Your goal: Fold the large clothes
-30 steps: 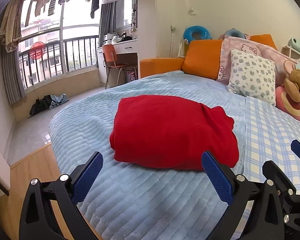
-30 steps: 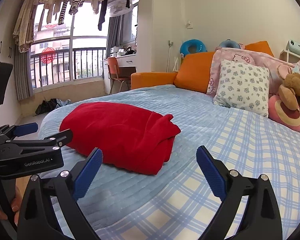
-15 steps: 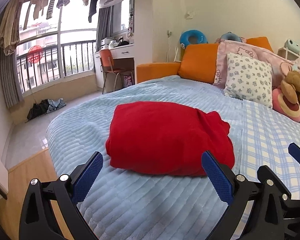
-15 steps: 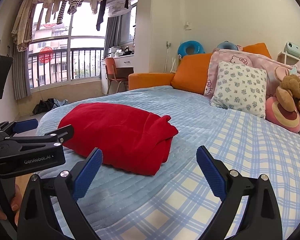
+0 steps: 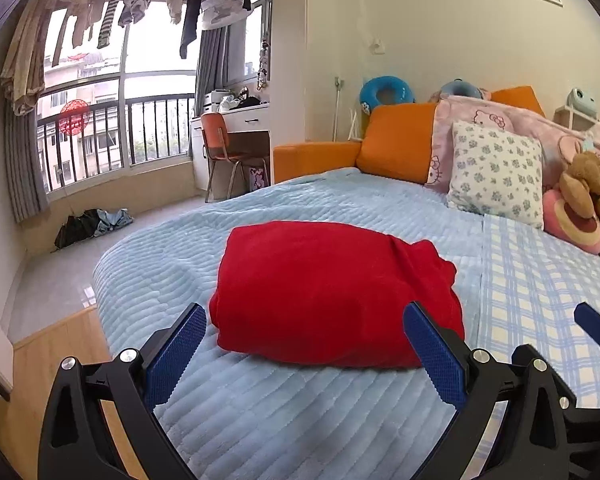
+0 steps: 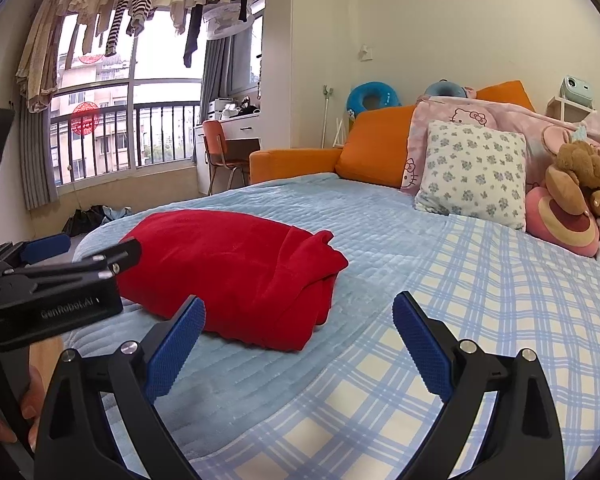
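Pillows crowd the head of the bed: a floral pillow (image 5: 496,172), a pink cartoon-print pillow (image 6: 472,118) behind it, and a brown plush toy (image 5: 590,184) beside them. We see the folded red garment (image 5: 336,292) lying on the light blue blanket (image 5: 260,420), with nothing on top of it. Our left tongs (image 5: 304,352) gape wide just short of it, gripping nothing; our right tongs (image 6: 298,346) are equally wide over the blue checked sheet (image 6: 480,300). Only the right view shows the garment's loose bunched corner and the left tongs' side, with fingers (image 6: 34,396) on the handle.
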A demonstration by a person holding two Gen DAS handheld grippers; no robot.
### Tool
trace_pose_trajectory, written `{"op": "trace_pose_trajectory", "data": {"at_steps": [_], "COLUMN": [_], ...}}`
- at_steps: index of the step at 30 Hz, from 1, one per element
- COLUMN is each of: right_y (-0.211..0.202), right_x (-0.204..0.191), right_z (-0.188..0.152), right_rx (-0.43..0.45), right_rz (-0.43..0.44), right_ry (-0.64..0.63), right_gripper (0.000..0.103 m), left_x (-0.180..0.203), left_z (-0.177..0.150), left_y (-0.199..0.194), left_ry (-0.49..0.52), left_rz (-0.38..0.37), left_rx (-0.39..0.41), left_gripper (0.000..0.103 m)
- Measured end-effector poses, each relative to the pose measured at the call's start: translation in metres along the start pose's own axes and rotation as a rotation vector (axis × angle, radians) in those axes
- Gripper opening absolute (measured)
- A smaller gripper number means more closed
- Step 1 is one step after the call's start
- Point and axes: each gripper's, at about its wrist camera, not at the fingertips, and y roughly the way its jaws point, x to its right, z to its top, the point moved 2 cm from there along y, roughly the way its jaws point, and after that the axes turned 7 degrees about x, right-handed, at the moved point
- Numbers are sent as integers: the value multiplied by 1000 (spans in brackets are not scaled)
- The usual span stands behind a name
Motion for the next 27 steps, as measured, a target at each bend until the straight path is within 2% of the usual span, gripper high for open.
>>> {"op": "trace_pose_trajectory", "data": {"at_steps": [13,27], "right_y": [3,4], "right_x": [3,5], "right_z": [-5,-6], "right_rx": [-19,-17], "right_rz": [-6,-12], "right_ry": [8,16], "right_gripper": [94,94], "left_x": [5,1], "left_z": [-3,-1], "left_y": [0,-5], "left_ry": [48,33], "left_rz": [15,26], "left_rx": [8,32], "left_gripper": [100,100]}}
